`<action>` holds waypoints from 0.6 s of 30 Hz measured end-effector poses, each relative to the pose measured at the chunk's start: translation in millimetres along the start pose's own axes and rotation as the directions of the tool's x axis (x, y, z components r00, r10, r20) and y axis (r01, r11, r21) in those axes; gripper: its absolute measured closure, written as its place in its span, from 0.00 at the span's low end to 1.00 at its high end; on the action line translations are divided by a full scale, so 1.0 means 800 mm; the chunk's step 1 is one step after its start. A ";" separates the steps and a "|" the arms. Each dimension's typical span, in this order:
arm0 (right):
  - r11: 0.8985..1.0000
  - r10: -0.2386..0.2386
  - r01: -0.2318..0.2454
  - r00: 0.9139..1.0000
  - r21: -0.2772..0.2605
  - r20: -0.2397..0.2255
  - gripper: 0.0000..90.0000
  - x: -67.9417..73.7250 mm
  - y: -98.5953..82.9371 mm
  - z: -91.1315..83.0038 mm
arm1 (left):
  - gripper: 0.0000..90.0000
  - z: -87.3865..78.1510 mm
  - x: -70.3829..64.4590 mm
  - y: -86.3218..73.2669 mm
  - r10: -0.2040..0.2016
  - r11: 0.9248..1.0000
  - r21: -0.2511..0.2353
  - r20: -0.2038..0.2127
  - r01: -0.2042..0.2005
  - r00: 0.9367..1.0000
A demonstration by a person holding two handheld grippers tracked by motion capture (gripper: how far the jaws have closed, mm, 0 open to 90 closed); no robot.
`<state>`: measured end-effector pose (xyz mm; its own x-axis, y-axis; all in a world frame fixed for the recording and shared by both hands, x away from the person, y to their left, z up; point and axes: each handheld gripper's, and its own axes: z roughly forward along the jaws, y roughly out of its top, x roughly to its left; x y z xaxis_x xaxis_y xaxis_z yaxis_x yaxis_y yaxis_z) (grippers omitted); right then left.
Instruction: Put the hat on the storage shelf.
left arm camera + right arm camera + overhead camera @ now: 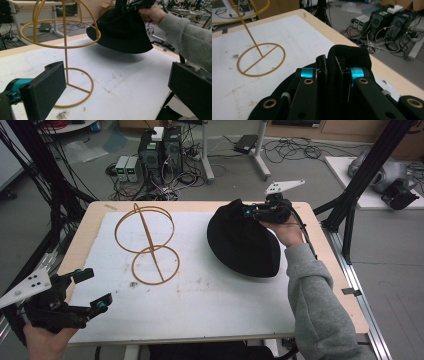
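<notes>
High view showed the right gripper [248, 213] partly lost against the black hat [245, 242], its dark fingers hard to separate from the dark cloth, and the sleeve [320, 305] of the person's right arm cut off at the bottom edge. In the right gripper view the fingers [322, 72] were clenched on a raised fold of the hat's soft, matte fabric, which bulged up between and around them and hid their tips; the hat's lower part spread under the gripper and ran out of the picture. The hat was a floppy, round-brimmed shape held over the far right part of the table [90, 227], and in the left gripper view its brim hung clear of the white sheet [210, 305] with a shadow beneath it. Just to its left stood the wire stand [147, 242], thin yellow-orange rod bent into a flat ring base, an upright stem and a domed cage of hoops whose top was cut off in the left gripper view. The left gripper [92, 292] rested at the near left corner, held in a hand with its fingers released and spread wide, their flat pads faced with coarse black foam, grasping nothing. The right hand [287, 232] reached forward with the wrist bent inward over the hat.
</notes>
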<state>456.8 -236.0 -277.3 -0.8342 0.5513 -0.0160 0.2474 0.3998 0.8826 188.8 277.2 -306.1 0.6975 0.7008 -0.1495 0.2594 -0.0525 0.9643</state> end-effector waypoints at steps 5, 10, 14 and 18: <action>1.000 -0.023 0.023 1.000 -0.015 -0.003 0.92 0.006 0.032 -0.022 | 0.02 0.000 0.000 0.000 0.000 1.000 0.000 0.001 0.000 1.000; 0.998 -0.053 0.053 0.999 -0.027 -0.009 0.92 0.011 0.059 -0.041 | 0.02 0.001 0.000 0.000 -0.001 1.000 -0.001 0.002 0.001 1.000; 0.998 -0.066 0.066 0.998 -0.023 -0.016 0.92 0.011 0.077 -0.052 | 0.02 0.001 0.000 0.000 0.000 1.000 0.002 0.006 0.000 1.000; 0.996 -0.085 0.085 0.996 -0.015 -0.016 0.92 0.012 0.094 -0.060 | 0.02 0.002 0.000 0.000 0.000 1.000 0.001 0.006 0.000 1.000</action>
<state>443.7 -236.1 -188.6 -0.8598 0.5038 -0.0835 0.1686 0.4344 0.8848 189.8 275.8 -306.1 0.7011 0.6968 -0.1512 0.2601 -0.0526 0.9641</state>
